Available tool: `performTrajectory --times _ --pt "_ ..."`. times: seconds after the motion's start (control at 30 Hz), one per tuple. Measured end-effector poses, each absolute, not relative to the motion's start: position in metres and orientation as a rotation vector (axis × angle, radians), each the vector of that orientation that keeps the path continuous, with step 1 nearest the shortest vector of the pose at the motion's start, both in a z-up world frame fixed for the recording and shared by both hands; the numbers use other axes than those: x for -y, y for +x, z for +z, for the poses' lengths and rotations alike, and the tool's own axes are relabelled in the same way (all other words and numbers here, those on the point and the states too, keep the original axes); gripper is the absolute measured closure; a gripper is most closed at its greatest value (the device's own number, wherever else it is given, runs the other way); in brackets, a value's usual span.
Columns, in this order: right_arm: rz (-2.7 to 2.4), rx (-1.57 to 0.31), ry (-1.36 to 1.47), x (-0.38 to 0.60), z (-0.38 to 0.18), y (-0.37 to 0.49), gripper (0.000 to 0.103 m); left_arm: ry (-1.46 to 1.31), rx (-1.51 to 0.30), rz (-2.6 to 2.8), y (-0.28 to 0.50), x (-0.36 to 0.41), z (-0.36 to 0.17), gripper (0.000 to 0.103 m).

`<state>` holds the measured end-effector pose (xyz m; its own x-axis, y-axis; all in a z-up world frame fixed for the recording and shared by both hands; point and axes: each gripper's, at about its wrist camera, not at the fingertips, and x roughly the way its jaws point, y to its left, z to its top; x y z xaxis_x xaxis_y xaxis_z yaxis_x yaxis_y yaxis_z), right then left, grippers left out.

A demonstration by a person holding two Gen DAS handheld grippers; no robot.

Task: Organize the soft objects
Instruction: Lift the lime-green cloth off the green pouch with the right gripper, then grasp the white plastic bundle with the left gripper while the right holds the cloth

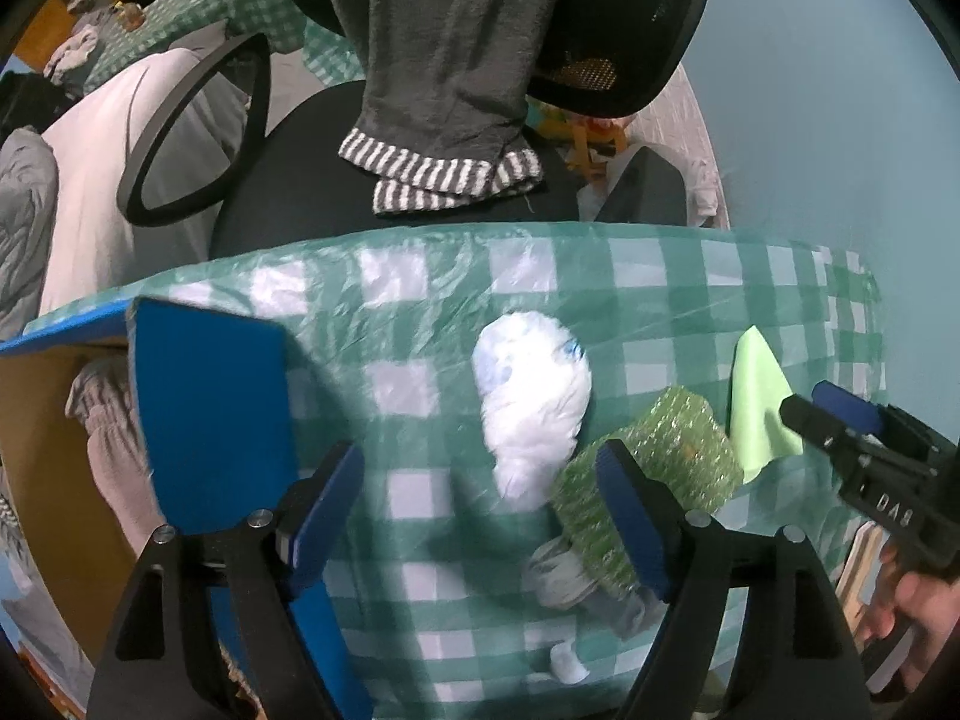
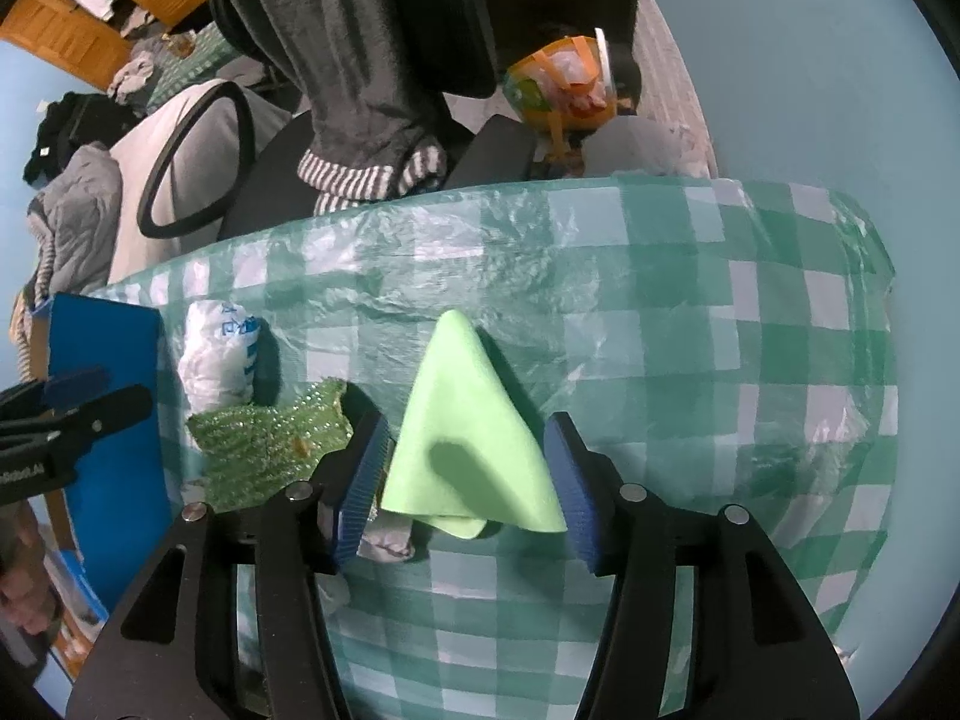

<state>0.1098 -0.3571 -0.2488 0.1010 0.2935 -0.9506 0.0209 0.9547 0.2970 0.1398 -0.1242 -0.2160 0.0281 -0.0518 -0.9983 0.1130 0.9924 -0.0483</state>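
The counter (image 1: 420, 312) has a green and white checked cover. On it lie soft things, close together.

In the left wrist view, the left claw (image 1: 480, 510) is wide open, with nothing between its fingers. The white bag (image 1: 531, 402) lies in the middle of the picture, scrunched up. At about 4 o'clock from it is the bubble wrap (image 1: 654, 468), green and bumpy, touching the bag's lower end. The claw's right finger sits in front of the bubble wrap. Below the wrap, at 6 o'clock, is a small grey rag (image 1: 558, 582). At 3 o'clock from the wrap lies the green cloth (image 1: 759, 402), folded to a point. The right claw (image 1: 804, 414) comes in from 3 o'clock with its tip at the cloth's edge. At 9 o'clock a blue box (image 1: 210, 414) stands at the counter's edge.

In the right wrist view, the right claw (image 2: 465, 474) is open, with one finger on each side of the green cloth (image 2: 468, 438). The cloth sits between the fingers, but they are not squeezing it. The bubble wrap (image 2: 270, 438) is at 9 o'clock from the cloth, and the white bag (image 2: 219, 354) is at 10 o'clock. The left claw (image 2: 114, 399) pokes in at 9 o'clock, in front of the blue box (image 2: 114, 438).

Behind the counter, at 12 o'clock, is a black chair (image 1: 630, 12) with a grey sweater (image 1: 450, 60) hung over it.
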Motion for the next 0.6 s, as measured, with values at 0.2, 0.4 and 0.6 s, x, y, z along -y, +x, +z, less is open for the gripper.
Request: performTrajectory --times 0.2,0.4,0.6 --pt "0.212 -1.489 0.229 0.346 -0.261 0.116 0.048 0.073 -1.580 -0.117 0.149 0.132 -0.232 0.022" --pt "0.190 -1.494 0.169 0.338 -0.267 0.119 0.048 0.087 -1.606 -0.111 0.152 0.137 -0.244 0.020" --pt "0.169 -1.506 0.121 0.331 -0.274 0.120 0.048 0.124 -1.645 -0.099 0.157 0.142 -0.259 0.020"
